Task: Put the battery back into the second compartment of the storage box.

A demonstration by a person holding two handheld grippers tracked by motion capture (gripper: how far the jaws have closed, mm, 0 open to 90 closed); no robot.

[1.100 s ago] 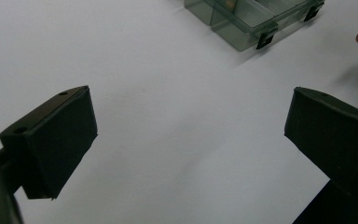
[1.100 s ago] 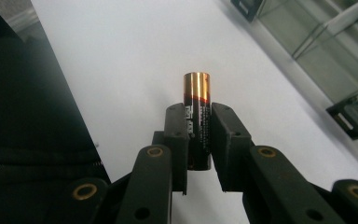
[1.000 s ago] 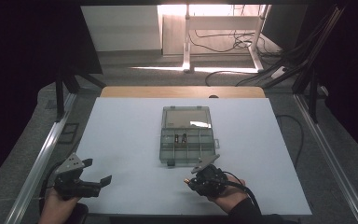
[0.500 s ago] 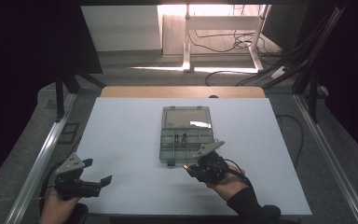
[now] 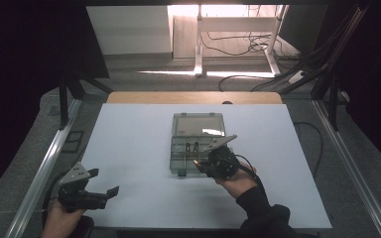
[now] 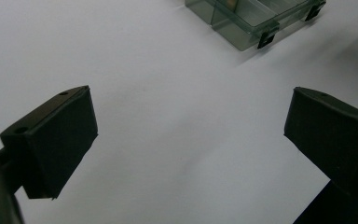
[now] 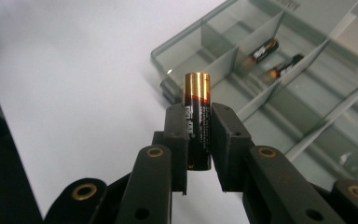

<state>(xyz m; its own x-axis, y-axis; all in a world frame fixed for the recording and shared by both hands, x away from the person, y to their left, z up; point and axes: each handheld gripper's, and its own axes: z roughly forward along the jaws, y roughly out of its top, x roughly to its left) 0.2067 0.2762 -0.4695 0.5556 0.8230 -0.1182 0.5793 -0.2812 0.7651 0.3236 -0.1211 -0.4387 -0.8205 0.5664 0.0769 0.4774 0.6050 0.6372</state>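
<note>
Over the white table [image 5: 129, 148], right tongs [image 7: 199, 135] clamp a battery [image 7: 197, 116] upright, copper end up; left tongs [image 6: 186, 140] gape.

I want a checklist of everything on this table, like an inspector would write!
Surface: white table, bare around the box.
Job's things: clear compartment box, lid open; two batteries inside; one battery gripped upright.
Clutter: nothing seen.
Grippers: right gripper shut on the battery, at the box's near edge; left gripper open, jaws wide, holding nothing.
Cables: cable trailing from right gripper.
Surroundings: metal rails, floor cables beyond.
</note>
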